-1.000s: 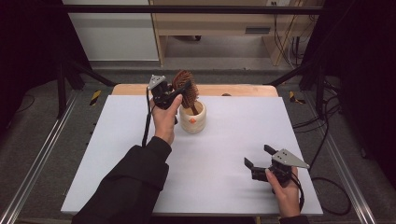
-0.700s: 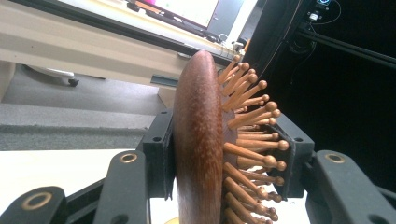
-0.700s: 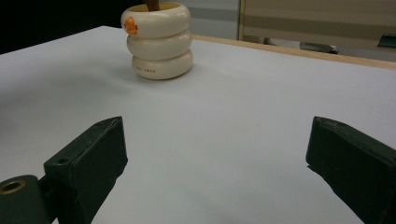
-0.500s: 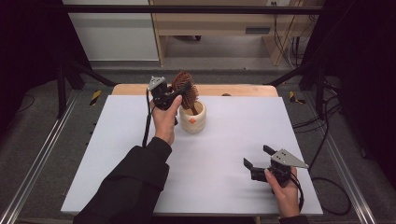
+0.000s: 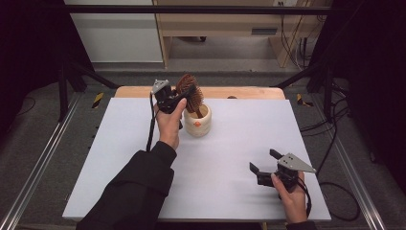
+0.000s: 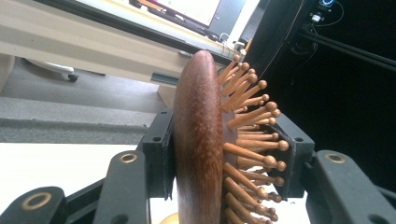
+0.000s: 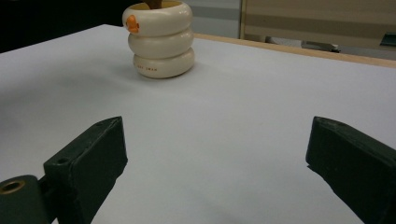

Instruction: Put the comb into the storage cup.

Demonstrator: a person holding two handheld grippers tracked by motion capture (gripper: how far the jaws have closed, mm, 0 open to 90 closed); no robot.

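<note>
A brown wooden hairbrush (image 5: pixel 190 91) stands head-up with its handle down inside a cream ribbed cup (image 5: pixel 197 120) at the table's far middle. My left gripper (image 5: pixel 184 96) is shut on the brush head; in the left gripper view the jaws press the wooden back and the pins of the hairbrush (image 6: pixel 205 144). My right gripper (image 5: pixel 264 161) hovers open near the table's front right, nothing between its jaws. From the right gripper view the cup (image 7: pixel 159 38) stands well ahead on the white surface.
A white table top (image 5: pixel 119 158) has a wooden edge strip (image 5: pixel 249 92) at the far side. Beyond it stand a wooden bench (image 5: pixel 225 24) and a white cabinet (image 5: pixel 115 33). Black frame bars and cables flank both sides.
</note>
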